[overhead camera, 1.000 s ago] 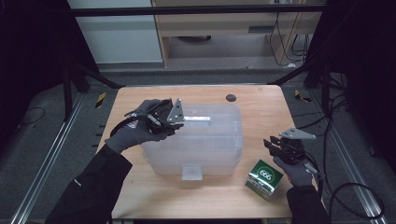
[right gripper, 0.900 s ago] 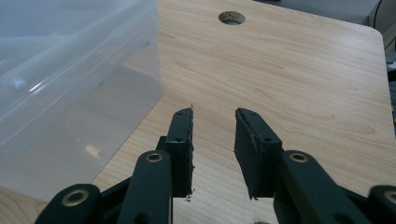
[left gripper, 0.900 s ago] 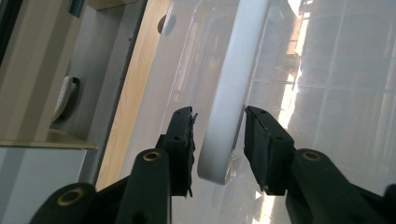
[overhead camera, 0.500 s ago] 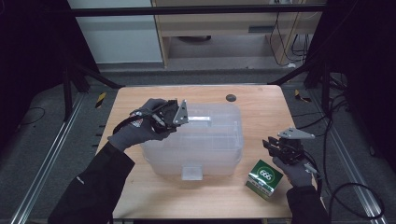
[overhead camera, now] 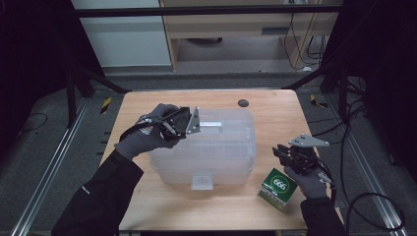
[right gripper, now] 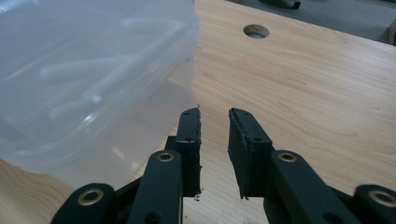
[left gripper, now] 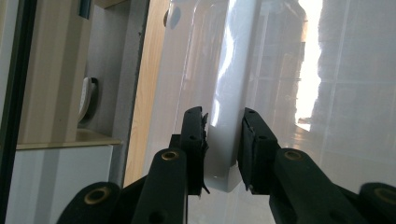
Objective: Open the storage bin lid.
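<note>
the clear storage bin [overhead camera: 211, 147] sits mid-table with its lid on. left gripper [left gripper: 223, 140] is clamped on the white latch tab [left gripper: 224, 154] at the bin's far-left edge. my guess is it's popping that latch, so pull the tab outward and up off the lid rim, not sideways. right gripper [right gripper: 214, 140] hangs part-open with nothing in it, just right of the bin, beside the green box [overhead camera: 278, 187]. it could brace the bin.
</note>
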`<act>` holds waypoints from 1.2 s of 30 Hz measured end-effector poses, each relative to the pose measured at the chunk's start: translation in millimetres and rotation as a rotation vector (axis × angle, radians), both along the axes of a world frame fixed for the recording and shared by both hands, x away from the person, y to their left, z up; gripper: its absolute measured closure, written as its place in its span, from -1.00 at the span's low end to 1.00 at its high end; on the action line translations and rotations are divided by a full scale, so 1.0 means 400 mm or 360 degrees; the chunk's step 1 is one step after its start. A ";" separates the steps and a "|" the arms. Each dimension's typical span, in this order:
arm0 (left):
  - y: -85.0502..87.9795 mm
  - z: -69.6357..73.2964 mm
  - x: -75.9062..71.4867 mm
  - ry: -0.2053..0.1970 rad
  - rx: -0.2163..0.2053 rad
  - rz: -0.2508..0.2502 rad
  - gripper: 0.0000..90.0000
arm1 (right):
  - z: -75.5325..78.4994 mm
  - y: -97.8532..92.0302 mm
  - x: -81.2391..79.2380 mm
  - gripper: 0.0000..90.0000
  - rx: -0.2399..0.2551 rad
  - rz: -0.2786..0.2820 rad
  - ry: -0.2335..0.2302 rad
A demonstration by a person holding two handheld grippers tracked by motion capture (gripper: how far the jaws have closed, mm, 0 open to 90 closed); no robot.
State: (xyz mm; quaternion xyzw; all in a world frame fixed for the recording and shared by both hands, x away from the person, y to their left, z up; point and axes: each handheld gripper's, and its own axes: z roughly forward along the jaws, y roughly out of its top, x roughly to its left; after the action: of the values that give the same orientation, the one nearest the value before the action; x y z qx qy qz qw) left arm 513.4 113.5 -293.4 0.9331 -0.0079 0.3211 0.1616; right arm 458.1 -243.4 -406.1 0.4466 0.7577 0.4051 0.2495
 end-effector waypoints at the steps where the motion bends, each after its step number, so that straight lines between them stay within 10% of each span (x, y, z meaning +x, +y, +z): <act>1: 0.001 0.000 0.001 -0.0005 -0.0005 0.0002 0.62 | 0.001 0.000 -0.001 0.67 0.0010 0.0000 0.0002; 21: 0.013 0.030 0.046 -0.0044 -0.0179 0.0095 0.55 | 0.010 0.017 -0.016 0.92 0.0078 0.0096 0.0045; 36: -0.003 0.047 0.077 -0.0133 -0.0179 0.0209 0.52 | -0.001 0.031 -0.016 0.99 0.0096 0.0183 0.0081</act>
State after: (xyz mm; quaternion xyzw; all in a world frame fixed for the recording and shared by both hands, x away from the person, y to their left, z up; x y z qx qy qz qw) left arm 544.2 112.4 -274.6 0.9069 0.0644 0.3696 0.1918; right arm 451.9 -231.0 -406.4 0.4200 0.7756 0.4300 0.1929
